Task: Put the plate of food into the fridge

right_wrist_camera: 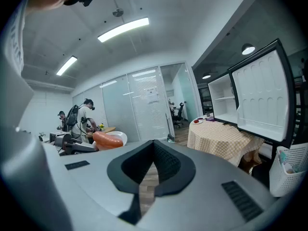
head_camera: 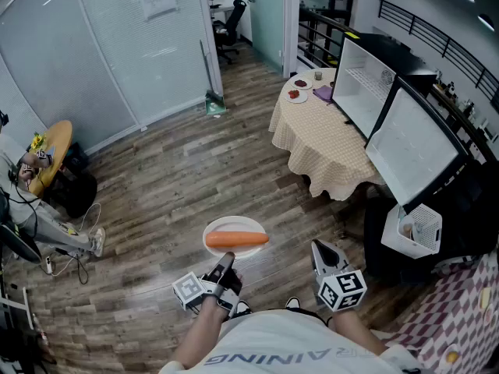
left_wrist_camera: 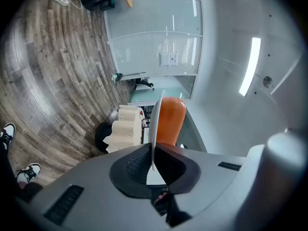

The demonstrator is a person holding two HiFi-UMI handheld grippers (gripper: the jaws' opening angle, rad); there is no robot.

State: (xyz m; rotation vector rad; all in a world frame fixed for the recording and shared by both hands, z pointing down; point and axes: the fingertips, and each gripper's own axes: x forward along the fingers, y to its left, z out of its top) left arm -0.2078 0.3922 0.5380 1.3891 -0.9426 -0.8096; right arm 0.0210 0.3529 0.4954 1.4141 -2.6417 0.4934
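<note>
- At the bottom edge of the head view is the person's pale shirt, with both forearms reaching up into the frame.
- The left gripper is just above the shirt, left of centre. Its jaws are clamped on the near rim of the white plate. The left gripper view shows the rim pinched edge-on between the two pads.
- On the plate lies one long orange piece of food, crosswise. The plate is held above the wooden floor, at the lower centre of the frame.
- The right gripper is to the right of the plate and apart from it. Its jaws are together with nothing between them.
- Further up and to the right, a white basket hangs at the foot of the open fridge door.
- Above the door, the fridge shows its white inside and a wire shelf.
- Left of the fridge and touching its front is a round table with a checked cloth. It holds small plates and a purple thing at its far edge.
- Only bare floor lies between the plate and the fridge door.
- At the left edge are a yellow round table and a seated person's legs.
- Farthest off, at the top, are a glass partition and an office chair.
</note>
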